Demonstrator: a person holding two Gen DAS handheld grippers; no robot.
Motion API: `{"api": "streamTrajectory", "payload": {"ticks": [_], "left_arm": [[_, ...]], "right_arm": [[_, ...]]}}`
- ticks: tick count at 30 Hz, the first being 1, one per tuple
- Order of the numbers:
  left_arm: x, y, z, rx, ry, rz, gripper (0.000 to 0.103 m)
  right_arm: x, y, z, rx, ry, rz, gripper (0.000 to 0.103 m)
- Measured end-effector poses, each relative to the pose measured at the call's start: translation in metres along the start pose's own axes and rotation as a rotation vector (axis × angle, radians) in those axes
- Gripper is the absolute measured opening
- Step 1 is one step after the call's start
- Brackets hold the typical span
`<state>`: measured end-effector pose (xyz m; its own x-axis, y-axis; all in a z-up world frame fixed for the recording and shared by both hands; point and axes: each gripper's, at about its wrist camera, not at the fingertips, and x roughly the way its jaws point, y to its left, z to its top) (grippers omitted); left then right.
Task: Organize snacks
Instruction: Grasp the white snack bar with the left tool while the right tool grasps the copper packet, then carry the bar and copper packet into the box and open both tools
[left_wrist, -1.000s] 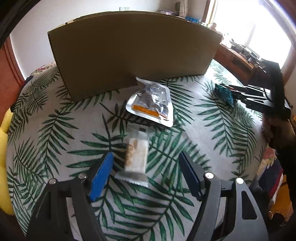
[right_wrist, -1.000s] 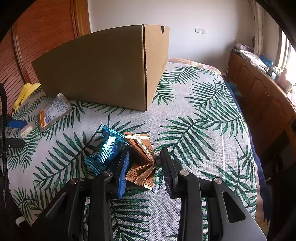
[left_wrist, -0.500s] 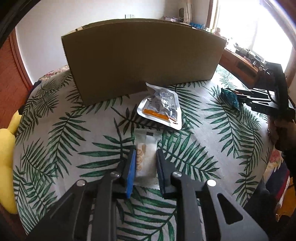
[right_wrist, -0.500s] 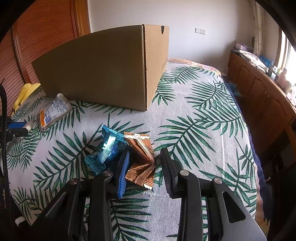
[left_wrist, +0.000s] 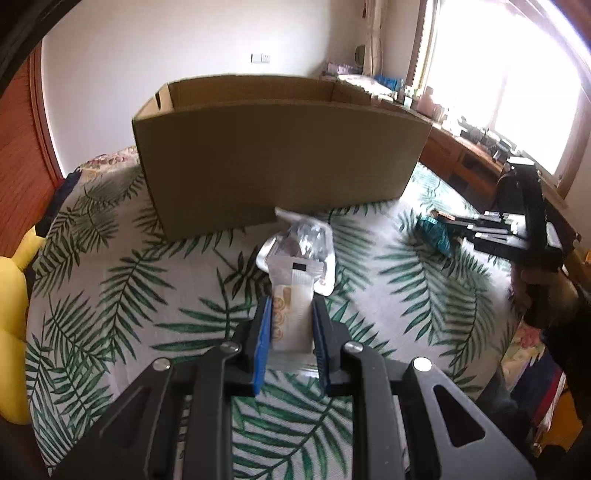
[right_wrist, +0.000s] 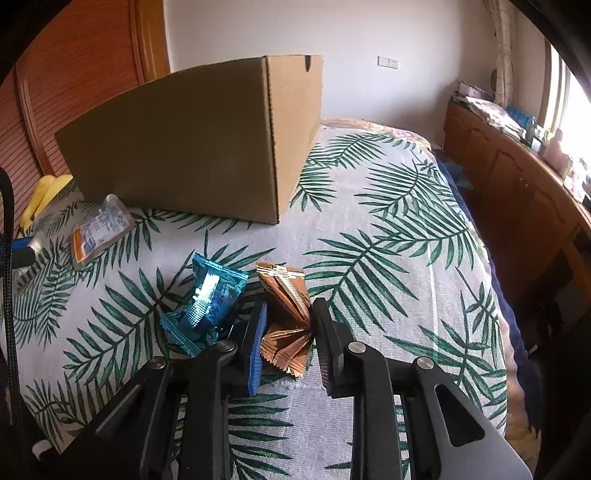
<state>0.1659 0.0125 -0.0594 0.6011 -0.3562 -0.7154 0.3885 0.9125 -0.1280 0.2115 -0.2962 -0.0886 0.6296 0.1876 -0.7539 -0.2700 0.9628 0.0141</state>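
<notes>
The left gripper (left_wrist: 290, 334) is clamped on the white rectangular snack packet with a row of round biscuits printed down one side (left_wrist: 291, 317). The packet is held by its long edges and raised above the palm-leaf-patterned bedspread (left_wrist: 110, 280), so it projects forward, toward 12 o'clock, at the open-topped brown cardboard box (left_wrist: 280, 162). This grip leaves the front end free, which suits dropping it over the near wall; the box rim now shows in the left wrist view, so the lift appears nearly high enough.

The clear pouch with an orange label (right_wrist: 99, 229) lies flat on the bedspread just in front of the box and behind the held packet.

The right gripper (right_wrist: 286, 339) rests low on the bedspread. Its jaws are narrow, straddling the crumpled copper-brown foil wrapper (right_wrist: 286, 314). Both pads appear to touch the foil, but whether they grip it firmly cannot be told. The crinkled blue foil snack bag (right_wrist: 207, 306) lies at 10 o'clock from it, just outside the left pad, so a clean single pick seems possible.
</notes>
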Motion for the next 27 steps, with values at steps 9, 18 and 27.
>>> {"api": "streamTrajectory", "payload": {"ticks": [9,18,27], "left_arm": [[-0.009,-0.024,0.028,0.043,-0.072,0.026,0.019],[-0.01,-0.031,0.059,0.059,-0.12,0.032,0.019],[-0.016,-0.028,0.098,0.065,-0.174,0.06,0.019]], "right_arm": [[-0.018,-0.003,0.001,0.018,-0.051,0.011,0.023],[-0.054,0.013,0.023,-0.016,-0.126,0.063,0.023],[-0.081,0.045,0.055,-0.074,-0.195,0.105,0.023]]}}
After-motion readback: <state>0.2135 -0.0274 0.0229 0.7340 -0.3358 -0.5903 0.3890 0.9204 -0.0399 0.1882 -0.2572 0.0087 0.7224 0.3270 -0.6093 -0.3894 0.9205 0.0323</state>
